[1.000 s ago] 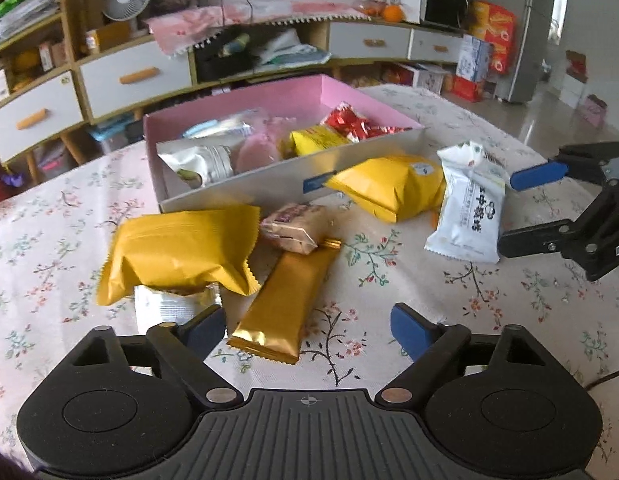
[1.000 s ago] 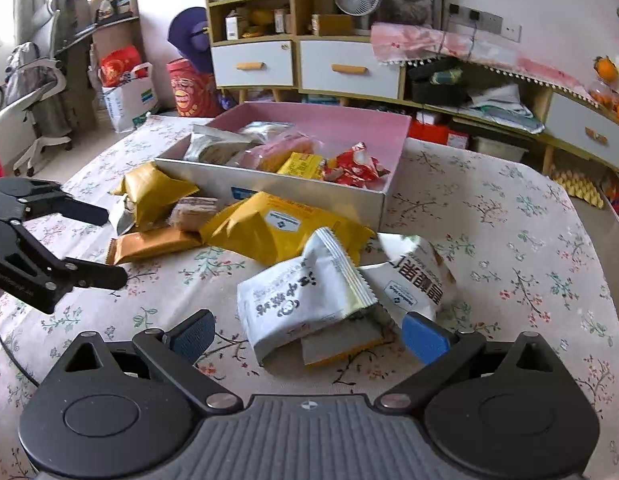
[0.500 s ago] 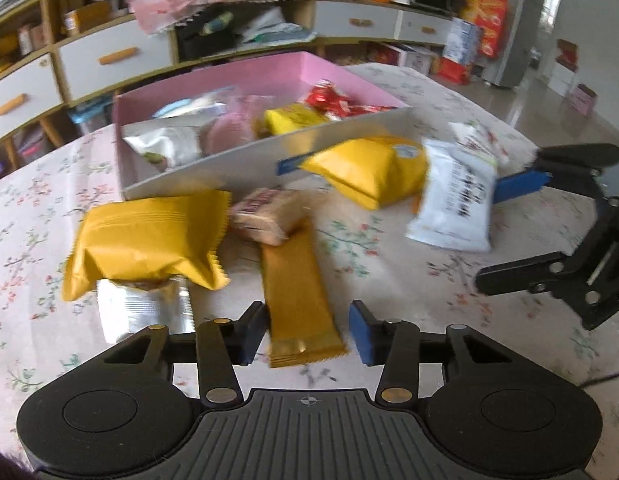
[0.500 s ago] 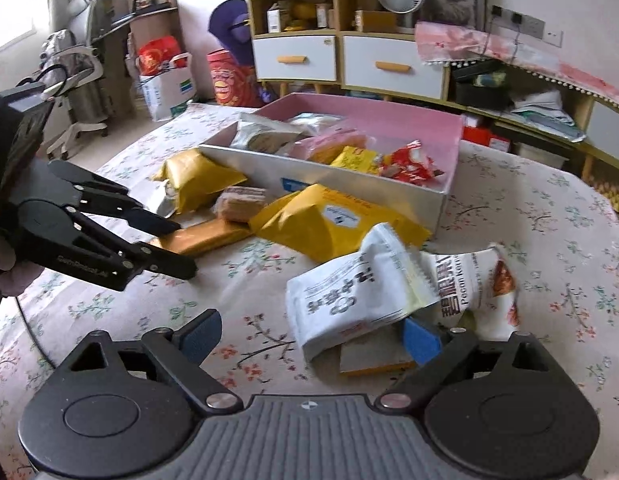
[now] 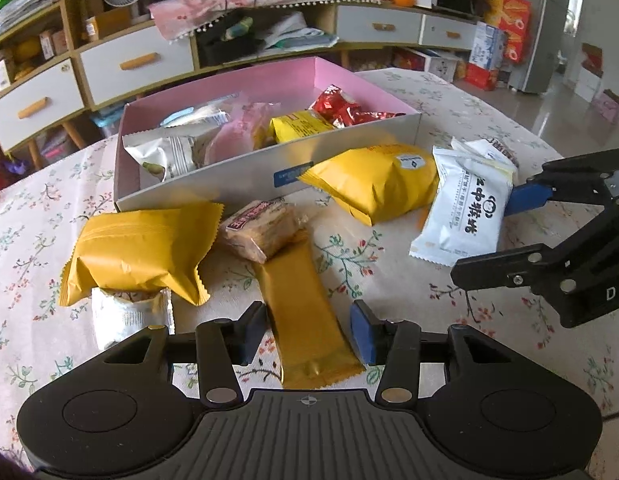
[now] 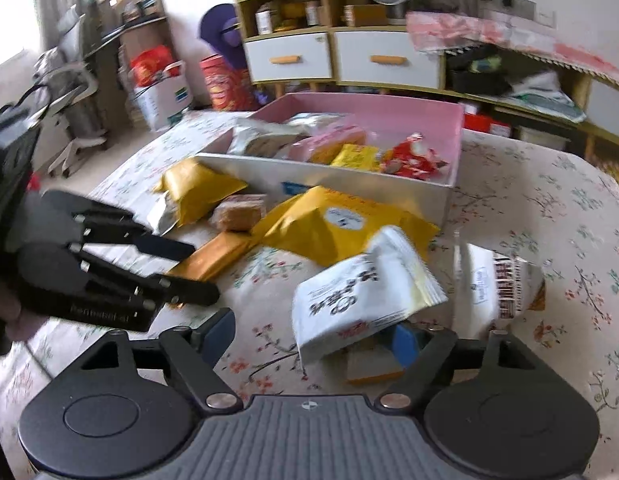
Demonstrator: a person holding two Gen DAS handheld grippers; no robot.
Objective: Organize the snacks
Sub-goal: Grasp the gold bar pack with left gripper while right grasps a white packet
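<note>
Near the table's front edge, the left gripper (image 5: 307, 334) straddles the gold bar (image 5: 299, 300) with jaws open, so closing comes next, then lifting it to the box (image 5: 213, 188), while the right gripper (image 6: 309, 334), jaws open, noses under the white packet (image 6: 361, 300).

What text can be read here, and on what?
"DA", cut off at the frame edge: right gripper body.
Large black Chinese characters: white packet, not clearly readable.
Blue sticker on the box: too small.
Red label on the clear-wrapped cake: blurred.
</note>
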